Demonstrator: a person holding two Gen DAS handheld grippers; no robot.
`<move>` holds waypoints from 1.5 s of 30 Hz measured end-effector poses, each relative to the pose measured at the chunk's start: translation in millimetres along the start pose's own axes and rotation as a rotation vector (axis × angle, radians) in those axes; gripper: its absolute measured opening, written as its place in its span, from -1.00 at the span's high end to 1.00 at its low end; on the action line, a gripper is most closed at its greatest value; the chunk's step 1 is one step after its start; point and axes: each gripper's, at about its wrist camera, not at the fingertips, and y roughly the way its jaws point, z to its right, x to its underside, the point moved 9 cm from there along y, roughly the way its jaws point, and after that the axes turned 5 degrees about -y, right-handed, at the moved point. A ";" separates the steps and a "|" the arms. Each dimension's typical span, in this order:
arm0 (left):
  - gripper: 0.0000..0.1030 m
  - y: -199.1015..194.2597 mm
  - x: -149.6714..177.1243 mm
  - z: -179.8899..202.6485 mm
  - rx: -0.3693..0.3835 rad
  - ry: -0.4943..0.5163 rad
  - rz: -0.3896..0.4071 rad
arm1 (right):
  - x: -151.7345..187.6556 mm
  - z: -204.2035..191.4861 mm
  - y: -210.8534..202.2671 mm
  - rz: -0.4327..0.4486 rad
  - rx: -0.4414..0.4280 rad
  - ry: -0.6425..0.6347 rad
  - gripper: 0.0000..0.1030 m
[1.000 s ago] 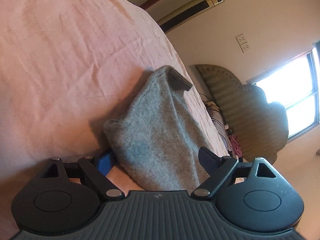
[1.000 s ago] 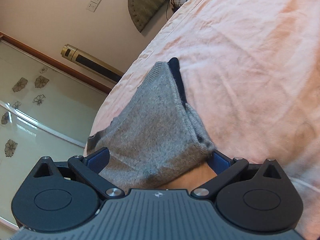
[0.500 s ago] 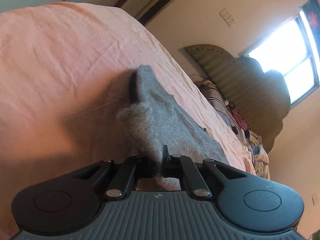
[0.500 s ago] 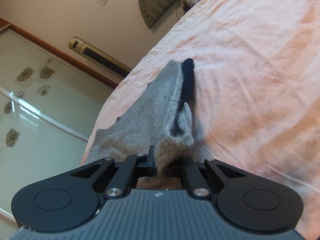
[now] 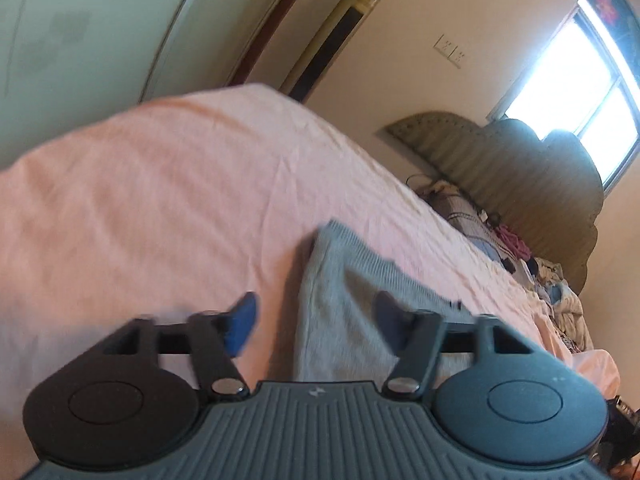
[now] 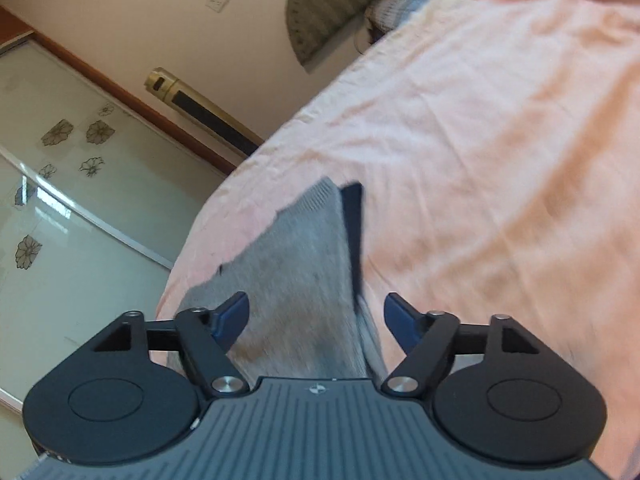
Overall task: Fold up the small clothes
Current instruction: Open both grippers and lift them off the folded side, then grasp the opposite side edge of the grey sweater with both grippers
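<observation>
Both tools, left (image 5: 314,320) and right (image 6: 316,318), spread wide, empty; flat grey knitted garment (image 6: 296,264) runs lengthwise straight ahead on pink bed sheet (image 6: 500,140), equally near.

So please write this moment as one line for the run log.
left claw: open | right claw: open | grey garment: released, lying on pink bedsheet | dark piece: beside garment

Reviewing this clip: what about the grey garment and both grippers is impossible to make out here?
- Grey garment: in both wrist views its near end is hidden behind the gripper body, so the fold's neatness is unclear.
- Dark strip along its edge, right wrist view: too motion-blurred to identify.
- Left gripper, right gripper: both open; contact with the cloth cannot be told.
- Clutter by the headboard: too small.
</observation>
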 end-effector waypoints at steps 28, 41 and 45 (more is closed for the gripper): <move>0.86 210.5 -5.9 66.9 -0.197 0.488 -0.168 | -82.3 46.6 168.9 -0.116 0.162 -0.105 0.80; -0.33 159.8 41.2 119.7 -0.097 0.444 -0.099 | -14.0 -53.9 175.1 -0.080 0.277 -0.511 -0.57; -0.37 173.2 54.0 91.0 -0.162 0.575 -0.100 | -4.0 -19.6 169.1 -0.029 0.379 -0.588 -0.52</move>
